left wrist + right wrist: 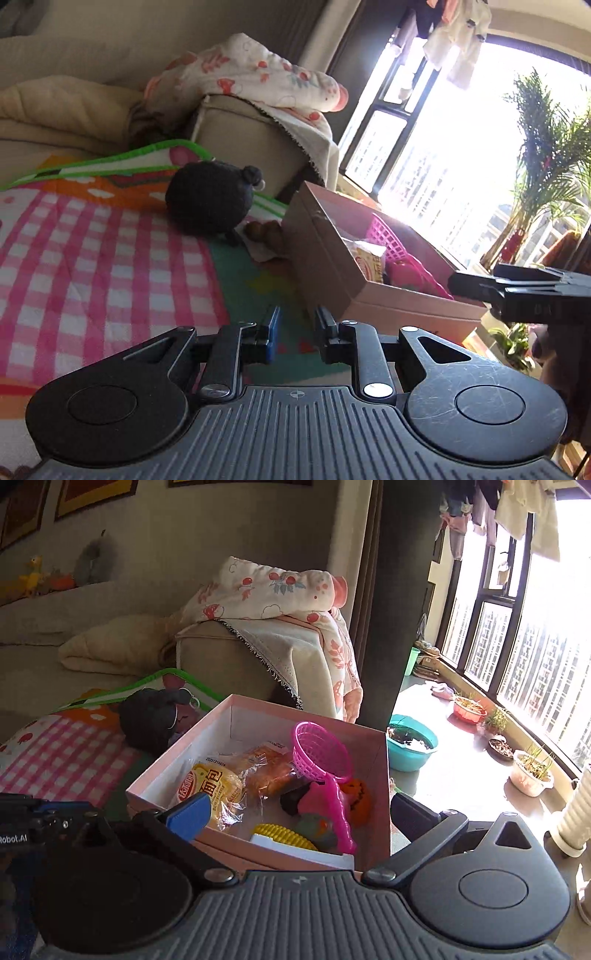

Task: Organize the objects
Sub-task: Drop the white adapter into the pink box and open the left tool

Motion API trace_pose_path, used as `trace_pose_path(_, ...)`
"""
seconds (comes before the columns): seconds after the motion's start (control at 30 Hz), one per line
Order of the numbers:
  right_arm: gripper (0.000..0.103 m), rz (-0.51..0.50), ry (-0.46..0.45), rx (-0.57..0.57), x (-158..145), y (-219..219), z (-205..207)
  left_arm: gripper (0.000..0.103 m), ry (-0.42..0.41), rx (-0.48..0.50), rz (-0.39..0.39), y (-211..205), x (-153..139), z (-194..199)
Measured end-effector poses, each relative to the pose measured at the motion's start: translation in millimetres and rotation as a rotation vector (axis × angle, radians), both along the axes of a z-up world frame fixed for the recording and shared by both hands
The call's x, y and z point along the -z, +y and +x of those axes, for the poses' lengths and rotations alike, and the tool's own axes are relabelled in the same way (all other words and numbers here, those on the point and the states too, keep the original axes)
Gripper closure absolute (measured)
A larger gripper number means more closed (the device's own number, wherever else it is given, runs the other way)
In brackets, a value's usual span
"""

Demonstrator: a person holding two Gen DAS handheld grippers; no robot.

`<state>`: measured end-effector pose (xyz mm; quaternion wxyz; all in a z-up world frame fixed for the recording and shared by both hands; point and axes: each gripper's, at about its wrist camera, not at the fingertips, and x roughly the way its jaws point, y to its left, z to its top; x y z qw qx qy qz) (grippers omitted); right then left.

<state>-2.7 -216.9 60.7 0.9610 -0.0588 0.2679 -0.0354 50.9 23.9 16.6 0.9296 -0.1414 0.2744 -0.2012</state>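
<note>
A pink cardboard box (364, 755) sits on a play mat (92, 251); it also shows in the left wrist view (325, 266). Inside lie a yellow bread packet (212, 788), a second wrapped bread (267, 771), a pink toy net (321, 760), an orange pumpkin toy (356, 794), a yellow ridged toy (284, 836) and other small toys. A black plush doll (208, 197) lies on the mat left of the box, with brown round pieces (264, 230) beside it. My left gripper (295, 326) is partly open and empty, low over the mat. My right gripper (301, 814) is wide open and empty over the box's near edge.
A beige sofa (229, 657) with a floral blanket (273, 590) stands behind the mat. Right of the box are a teal basin (412, 747), several plant pots (532, 770) and a window (535, 635). A palm plant (546, 155) stands by the window.
</note>
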Motion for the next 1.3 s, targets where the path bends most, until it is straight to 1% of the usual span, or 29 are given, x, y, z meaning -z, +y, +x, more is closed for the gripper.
trace_pose_path(0.07,0.000,0.005,0.004,-0.007,11,4,-13,0.080,-0.032,-0.057,0.053,5,-11,9)
trace_pose_path(0.17,0.000,0.007,0.016,-0.023,29,12,-23,0.080,-0.073,-0.093,0.134,5,-26,24)
trace_pose_path(0.27,0.000,0.038,0.049,-0.038,47,18,-30,0.080,-0.093,-0.100,0.179,2,-39,41)
trace_pose_path(0.33,0.000,0.064,0.068,-0.038,57,19,-31,0.080,-0.140,-0.101,0.220,-4,-49,51)
trace_pose_path(0.37,0.000,0.058,0.074,-0.036,59,20,-31,0.080,-0.167,-0.087,0.245,-8,-55,57)
trace_pose_path(0.43,0.000,0.065,0.039,-0.030,57,19,-35,0.080,-0.198,-0.041,0.307,-20,-62,69)
trace_pose_path(0.47,0.000,0.071,0.035,-0.028,57,19,-36,0.080,-0.206,-0.015,0.345,-28,-63,76)
trace_pose_path(0.53,0.000,0.076,0.051,-0.031,58,19,-36,0.077,-0.213,0.029,0.432,-43,-62,91)
trace_pose_path(0.57,0.000,0.077,0.047,-0.030,58,19,-35,0.075,-0.209,0.049,0.494,-52,-58,100)
trace_pose_path(0.67,0.000,0.083,0.048,-0.026,59,17,-34,0.075,-0.184,0.060,0.628,-69,-44,124)
trace_pose_path(0.73,0.000,0.096,0.044,-0.021,59,15,-35,0.075,-0.170,0.047,0.678,-75,-35,136)
trace_pose_path(0.8,0.000,0.115,0.054,-0.014,60,12,-32,0.074,-0.182,0.021,0.697,-79,-30,145)
trace_pose_path(0.87,0.000,0.133,0.058,0.001,61,9,-31,0.074,-0.177,0.010,0.708,-83,-28,153)
trace_pose_path(1.03,0.000,0.140,0.056,0.011,62,7,-30,0.074,-0.151,0.038,0.739,-94,-14,169)
trace_pose_path(1.13,0.000,0.136,0.057,0.017,62,7,-31,0.076,-0.165,0.029,0.768,-96,-8,173)
trace_pose_path(1.17,0.000,0.137,0.058,0.020,63,7,-31,0.077,-0.160,0.033,0.761,-95,-9,172)
trace_pose_path(1.27,0.000,0.142,0.063,0.021,63,6,-29,0.084,-0.137,0.046,0.719,-88,-17,163)
trace_pose_path(1.3,0.000,0.144,0.066,0.020,63,6,-29,0.087,-0.138,0.053,0.697,-83,-21,156)
